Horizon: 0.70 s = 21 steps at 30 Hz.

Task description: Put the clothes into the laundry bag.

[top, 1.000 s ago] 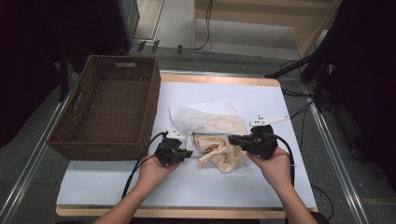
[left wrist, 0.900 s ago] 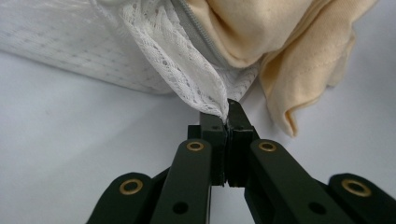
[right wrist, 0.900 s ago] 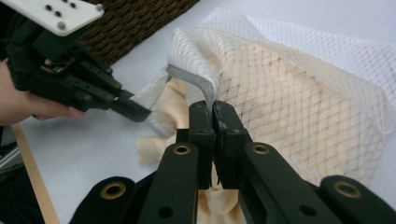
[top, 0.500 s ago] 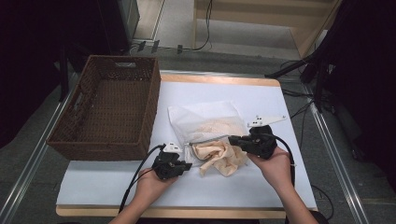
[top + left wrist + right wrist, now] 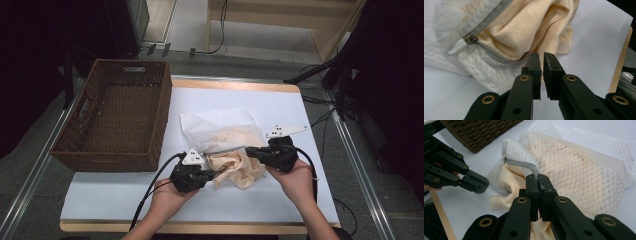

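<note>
No readable text, label or number anywhere

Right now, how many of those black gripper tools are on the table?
2. The left gripper is near the front edge, at the cream cloth. The right gripper is opposite it, fingers pinching the zip edge of the mesh bag.

The white mesh laundry bag [image 5: 584,167] is veiling most of the peach cotton garment [image 5: 506,182], while the right hand-held gripper [image 5: 538,180] is hiding the grey zipper's [image 5: 520,163] end between its pressed-together jaws.
</note>
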Each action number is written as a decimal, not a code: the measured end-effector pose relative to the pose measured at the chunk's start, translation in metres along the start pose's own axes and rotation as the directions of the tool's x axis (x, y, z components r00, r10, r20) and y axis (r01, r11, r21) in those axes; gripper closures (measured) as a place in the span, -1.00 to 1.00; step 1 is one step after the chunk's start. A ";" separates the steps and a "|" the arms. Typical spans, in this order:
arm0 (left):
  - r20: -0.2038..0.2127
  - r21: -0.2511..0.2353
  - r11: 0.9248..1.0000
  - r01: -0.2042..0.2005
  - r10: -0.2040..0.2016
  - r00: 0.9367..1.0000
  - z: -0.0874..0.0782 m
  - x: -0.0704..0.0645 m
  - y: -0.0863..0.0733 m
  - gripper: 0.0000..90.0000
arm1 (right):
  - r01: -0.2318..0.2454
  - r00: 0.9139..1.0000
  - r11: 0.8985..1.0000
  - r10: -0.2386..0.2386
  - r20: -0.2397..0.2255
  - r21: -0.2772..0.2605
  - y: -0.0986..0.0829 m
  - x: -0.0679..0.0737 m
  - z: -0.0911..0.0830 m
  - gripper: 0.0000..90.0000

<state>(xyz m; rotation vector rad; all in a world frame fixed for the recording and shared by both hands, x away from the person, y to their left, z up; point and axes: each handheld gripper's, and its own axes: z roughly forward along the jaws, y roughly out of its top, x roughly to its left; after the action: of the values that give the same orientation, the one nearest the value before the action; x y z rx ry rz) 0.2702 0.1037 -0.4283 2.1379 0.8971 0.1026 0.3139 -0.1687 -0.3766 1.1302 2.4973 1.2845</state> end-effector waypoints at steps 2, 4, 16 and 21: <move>0.004 0.004 1.000 -0.009 0.009 1.000 0.004 -0.003 0.001 0.93 | 0.000 1.000 1.000 0.000 0.001 -0.004 -0.001 -0.001 -0.001 0.98; 0.010 0.007 1.000 -0.013 0.013 1.000 0.008 -0.005 0.001 0.96 | -0.005 1.000 1.000 0.005 0.005 -0.003 -0.002 0.000 -0.001 0.98; -0.036 0.019 1.000 -0.001 0.002 0.999 0.048 -0.002 -0.005 1.00 | -0.011 1.000 1.000 0.012 0.024 -0.004 -0.006 0.005 -0.004 0.98; -0.070 -0.006 1.000 0.003 -0.003 0.998 0.054 0.002 0.010 1.00 | -0.005 1.000 1.000 0.005 0.022 0.018 -0.006 0.010 0.004 0.98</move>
<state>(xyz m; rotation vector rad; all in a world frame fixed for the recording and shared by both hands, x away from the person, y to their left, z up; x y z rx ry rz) 0.2961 0.0662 -0.4584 2.1390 0.9391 0.1788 0.3050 -0.1616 -0.3814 1.1487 2.4976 1.2462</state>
